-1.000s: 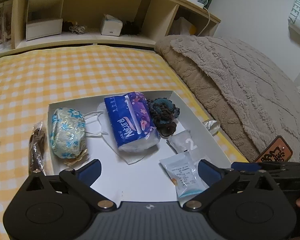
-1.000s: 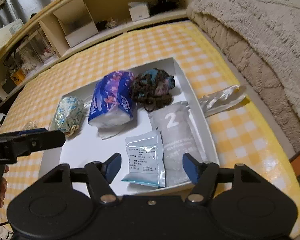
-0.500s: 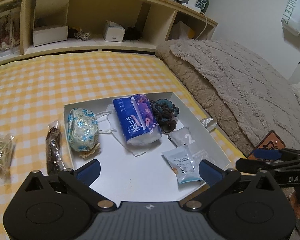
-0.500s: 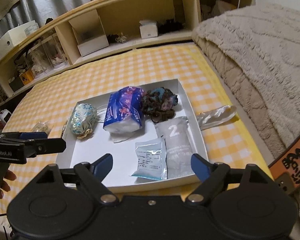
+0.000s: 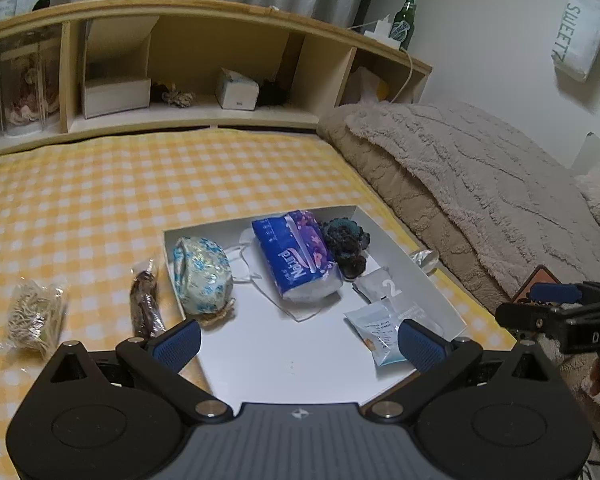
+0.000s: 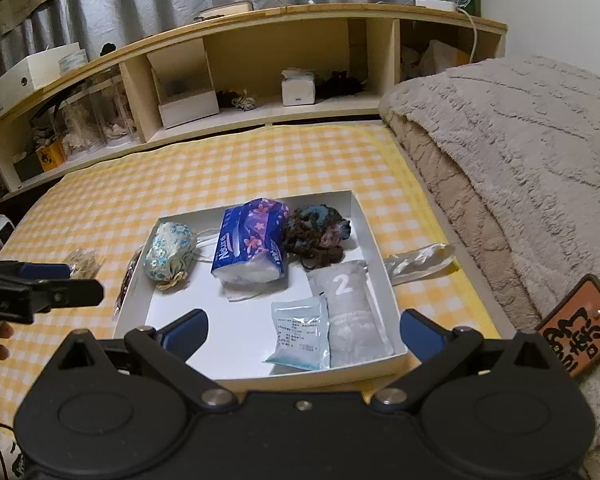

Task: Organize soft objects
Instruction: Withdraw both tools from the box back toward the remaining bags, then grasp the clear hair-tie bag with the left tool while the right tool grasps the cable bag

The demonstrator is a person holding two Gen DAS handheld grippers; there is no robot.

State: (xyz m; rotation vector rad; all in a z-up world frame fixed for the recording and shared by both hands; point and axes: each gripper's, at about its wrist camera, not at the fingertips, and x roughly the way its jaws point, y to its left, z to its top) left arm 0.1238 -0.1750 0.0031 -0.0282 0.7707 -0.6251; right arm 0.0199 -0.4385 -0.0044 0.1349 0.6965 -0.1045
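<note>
A white tray (image 5: 168, 250) (image 6: 376, 248) lies on the yellow checked bedcover. It holds a floral pouch (image 5: 202, 276) (image 6: 168, 252), a blue tissue pack (image 5: 296, 256) (image 6: 252, 244), a dark yarn scrunchie (image 5: 346, 238) (image 6: 316, 234), a grey packet marked 2 (image 5: 384, 286) (image 6: 352, 304) and a small sachet (image 5: 376, 328) (image 6: 300, 332). My left gripper (image 5: 299, 342) hangs open above the tray's near edge, holding nothing. My right gripper (image 6: 304, 330) hovers over the near edge too; its jaws are opening, with nothing gripped.
Left of the tray lie a brown wrapper (image 5: 144, 304) and a clear bag of beige strands (image 5: 34, 316). A clear plastic wrapper (image 6: 418, 260) lies to its right, beside a thick beige blanket (image 6: 520, 160). A wooden shelf (image 5: 180, 80) runs along the back.
Both grippers have drawn back and up from the tray, so more bedcover and shelf show. The right jaws have spread wider. The objects in the tray have not moved.
</note>
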